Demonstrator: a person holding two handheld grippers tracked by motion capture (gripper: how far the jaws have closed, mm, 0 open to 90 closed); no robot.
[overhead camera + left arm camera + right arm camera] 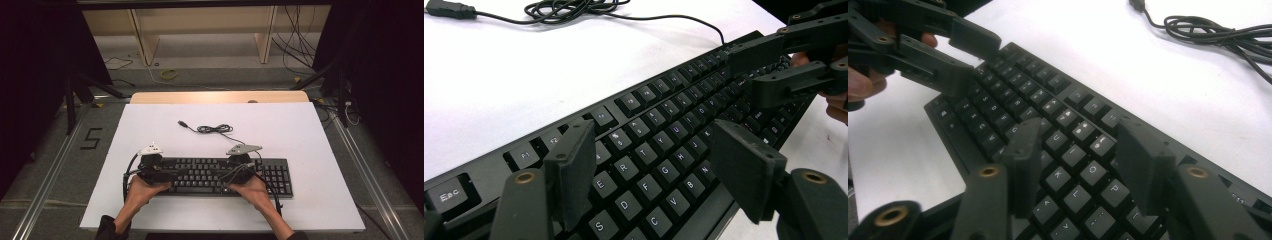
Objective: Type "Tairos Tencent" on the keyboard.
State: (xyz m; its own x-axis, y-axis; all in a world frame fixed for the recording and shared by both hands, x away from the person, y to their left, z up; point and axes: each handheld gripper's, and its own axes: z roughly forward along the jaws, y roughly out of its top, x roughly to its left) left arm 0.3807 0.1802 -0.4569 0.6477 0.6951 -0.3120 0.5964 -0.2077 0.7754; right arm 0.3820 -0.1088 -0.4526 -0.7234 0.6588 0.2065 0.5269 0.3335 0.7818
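Observation:
A black keyboard [210, 175] lies near the front of the white tabletop [310, 135], and its black cable [215, 129] is coiled behind it, ending in a USB plug [183, 123]. My left gripper [151, 169] hovers over the keyboard's left end. Its jaws stand wide apart above the letter keys [654, 150], with nothing pinched between them. My right gripper [240, 167] is over the right part of the letter block. Its jaws [1078, 145] stand apart above the keys [1073, 155] and grip nothing. Each gripper view also shows the other gripper [769, 70] [955, 57] farther along the keyboard.
The white top has bare room behind and to both sides of the keyboard. A wooden strip [220, 97] borders its far edge. Beyond it are a wooden shelf frame [205, 30] and loose cables on the floor [300, 50]. Metal rails [50, 170] run along both sides.

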